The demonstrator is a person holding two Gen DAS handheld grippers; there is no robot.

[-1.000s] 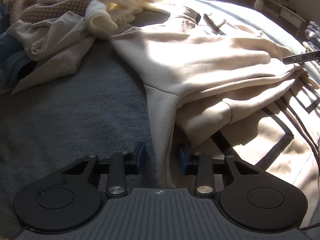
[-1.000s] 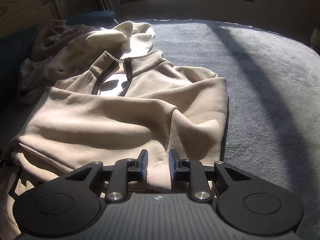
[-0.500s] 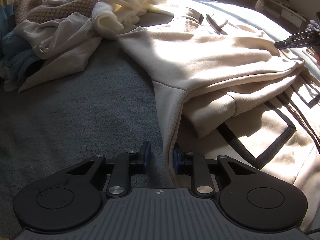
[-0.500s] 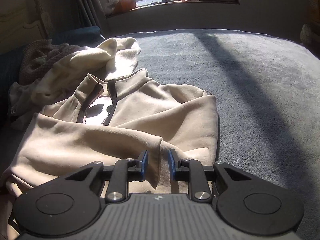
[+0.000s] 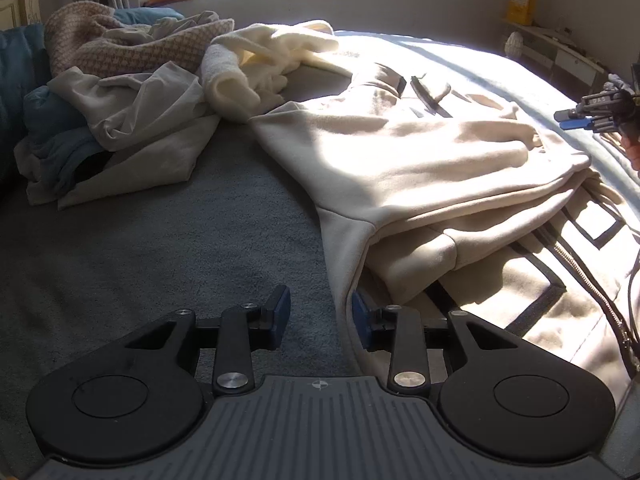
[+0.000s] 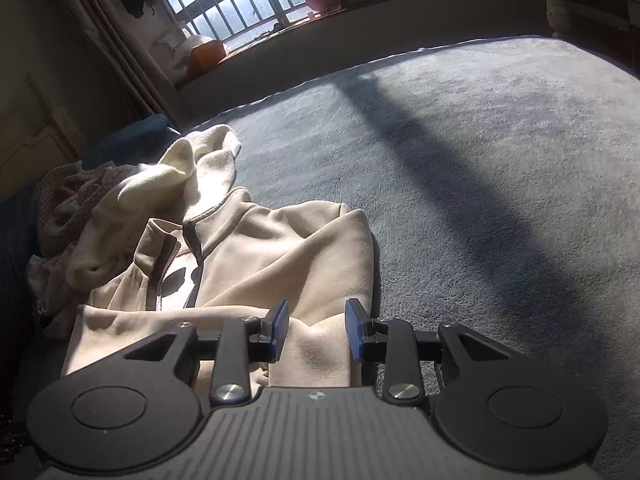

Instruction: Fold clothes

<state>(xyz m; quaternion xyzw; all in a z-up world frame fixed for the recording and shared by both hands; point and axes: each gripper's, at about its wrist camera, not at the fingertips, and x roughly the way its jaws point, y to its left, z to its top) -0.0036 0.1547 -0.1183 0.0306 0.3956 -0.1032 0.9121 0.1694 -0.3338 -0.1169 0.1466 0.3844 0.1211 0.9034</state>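
With both the left gripper (image 5: 317,314) and right gripper (image 6: 316,330) having just been opening their jaws, now gripping nothing, the beige jacket (image 5: 420,160) is lying half-folded on the grey bed (image 5: 160,232), risking its loosely stacked layers sliding apart

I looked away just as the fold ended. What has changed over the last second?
Both grippers let go: the left gripper and right gripper have just been opening their jaws off the beige jacket hem and drawing back. The jacket stays folded on the grey blanket, the clothes pile untouched.
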